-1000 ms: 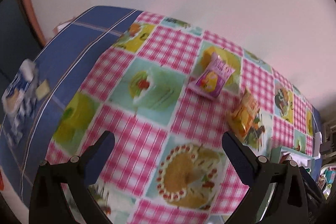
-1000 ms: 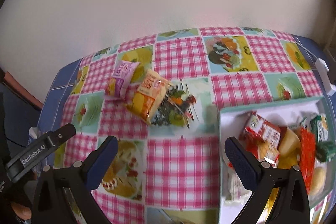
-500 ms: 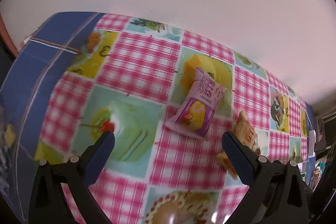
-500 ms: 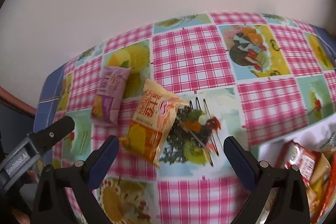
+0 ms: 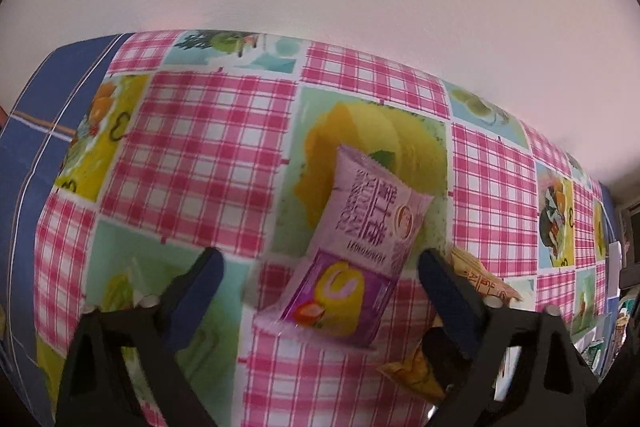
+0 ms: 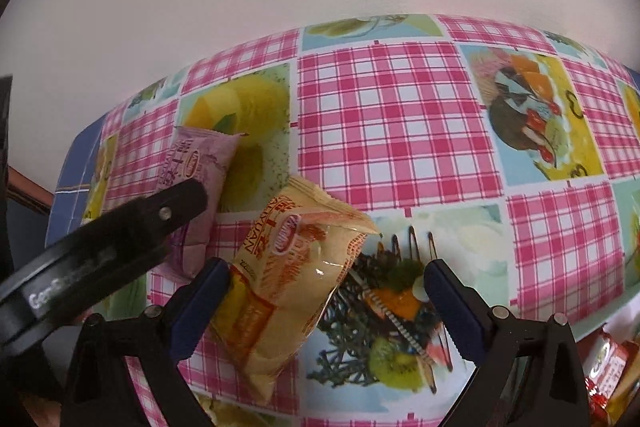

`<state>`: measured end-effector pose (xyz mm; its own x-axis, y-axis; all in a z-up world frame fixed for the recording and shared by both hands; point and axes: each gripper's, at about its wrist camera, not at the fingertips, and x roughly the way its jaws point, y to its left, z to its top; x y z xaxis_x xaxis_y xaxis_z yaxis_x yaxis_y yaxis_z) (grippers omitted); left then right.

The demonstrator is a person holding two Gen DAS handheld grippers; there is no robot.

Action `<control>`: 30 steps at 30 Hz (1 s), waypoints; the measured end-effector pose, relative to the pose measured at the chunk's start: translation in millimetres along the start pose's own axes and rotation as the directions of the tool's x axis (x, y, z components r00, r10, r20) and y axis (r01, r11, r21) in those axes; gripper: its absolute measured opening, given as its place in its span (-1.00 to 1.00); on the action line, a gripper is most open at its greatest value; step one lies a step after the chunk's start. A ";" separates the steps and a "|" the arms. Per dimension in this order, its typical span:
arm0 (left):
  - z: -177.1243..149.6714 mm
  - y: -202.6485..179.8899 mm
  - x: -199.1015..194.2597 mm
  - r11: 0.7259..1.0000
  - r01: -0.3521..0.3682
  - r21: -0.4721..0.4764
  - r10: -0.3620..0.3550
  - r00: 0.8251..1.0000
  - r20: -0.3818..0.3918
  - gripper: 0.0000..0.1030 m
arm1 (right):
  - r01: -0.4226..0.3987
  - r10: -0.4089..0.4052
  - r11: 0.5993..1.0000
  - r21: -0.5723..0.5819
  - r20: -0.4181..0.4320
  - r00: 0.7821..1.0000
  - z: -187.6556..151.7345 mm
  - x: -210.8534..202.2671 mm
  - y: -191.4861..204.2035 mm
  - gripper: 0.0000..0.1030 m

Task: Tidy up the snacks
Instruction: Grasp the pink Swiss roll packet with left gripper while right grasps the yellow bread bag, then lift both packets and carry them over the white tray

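A purple snack packet lies flat on the checked tablecloth. My left gripper is open, its fingers on either side of the packet's near end. The packet also shows in the right wrist view, partly behind the left gripper's finger. An orange-yellow snack packet lies beside it. My right gripper is open around that packet, low over the table. In the left wrist view the orange packet shows behind the right finger.
The pink checked tablecloth with fruit pictures covers the table up to a white wall. A blue cloth edge runs along the left. Red wrapped snacks lie at the lower right corner of the right wrist view.
Both grippers have moved forward and down. The left one closed in on the purple packet, the right one on the orange packet. The snack tray has slid almost out of the right view.
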<state>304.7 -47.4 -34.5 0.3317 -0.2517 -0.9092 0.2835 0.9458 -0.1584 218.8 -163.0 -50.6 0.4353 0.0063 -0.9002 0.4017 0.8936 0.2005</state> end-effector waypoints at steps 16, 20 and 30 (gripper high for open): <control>-14.3 1.3 4.8 0.997 0.037 -0.071 -0.040 0.999 -0.034 -0.17 | 0.017 -0.017 1.000 0.008 0.010 1.000 -0.9 -10.5 -6.1 -0.09; -27.4 5.8 -0.7 0.993 0.038 -0.108 -0.042 0.998 -0.035 -0.19 | 0.026 -0.026 1.000 -0.001 0.002 1.000 -6.3 -16.4 -6.5 -0.17; -73.8 25.6 -21.5 0.970 0.049 -0.237 -0.051 0.999 -0.004 -0.24 | 0.029 -0.030 0.999 -0.017 -0.015 0.999 -40.0 -40.9 -15.5 -0.27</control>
<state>238.4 -2.6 -47.5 0.3132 -0.2993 -0.9013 0.0781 0.9540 -0.2896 162.4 -159.2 -32.4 0.4114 -0.0137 -0.9113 0.4003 0.9010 0.1672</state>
